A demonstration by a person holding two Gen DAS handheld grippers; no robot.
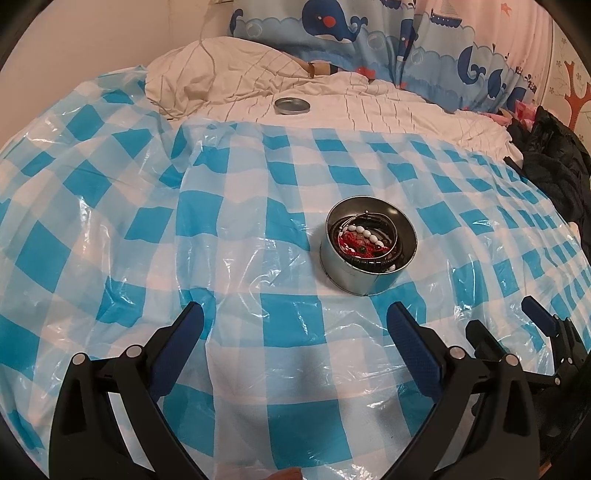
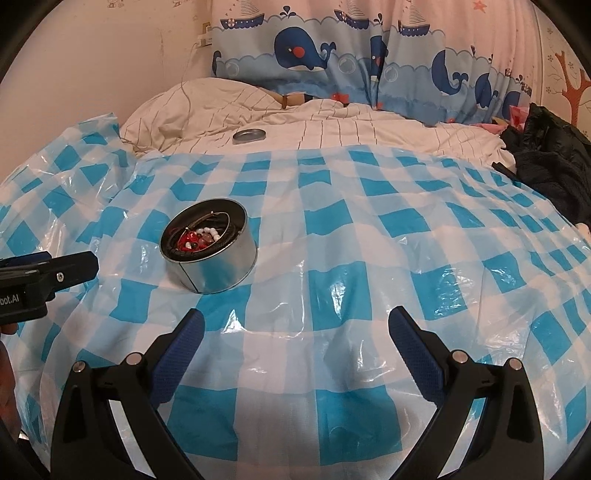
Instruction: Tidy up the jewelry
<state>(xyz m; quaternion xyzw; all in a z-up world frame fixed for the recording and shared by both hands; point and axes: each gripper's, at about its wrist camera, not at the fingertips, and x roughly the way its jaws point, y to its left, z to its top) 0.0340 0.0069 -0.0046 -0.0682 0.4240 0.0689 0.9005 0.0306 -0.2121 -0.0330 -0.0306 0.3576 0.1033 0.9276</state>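
The left gripper [image 1: 295, 321] has its two blue-padded fingers spread wide with nothing between them, poised over the blue-and-white checked plastic sheet [image 1: 147, 229]. The right gripper [image 2: 295, 325] is equally wide apart and empty, over the same sheet.

From the left wrist view, the round metal tin [image 1: 368, 246] sits on the sheet at about 1 o'clock from the gripper, near but not touching it. The tin is open-topped and holds the jewelry [image 1: 364, 242]: a strand of white beads, red cord pieces, dark braided bands curled along the wall and a thin metal bangle. From the right wrist view, the tin lies at about 11 o'clock, and its outer wall with a vertical seam shows more fully.

At about 12 o'clock in the left view, well beyond the tin, a round metal lid [image 1: 291, 106] rests on the cream striped bedding [image 1: 369, 99], past the edge of the sheet. Behind it is a pillow [image 1: 207, 74] and a whale-print curtain [image 1: 332, 26].

Only the left view shows the other gripper's blue fingertips, at 3 o'clock low down. Only the right view shows the left gripper from the side at 9 o'clock, its black body bearing partial white lettering, and a bit of a hand [image 2: 7, 387] at the lower left edge. A heap of dark clothing [image 2: 554, 158] lies at 2 o'clock.
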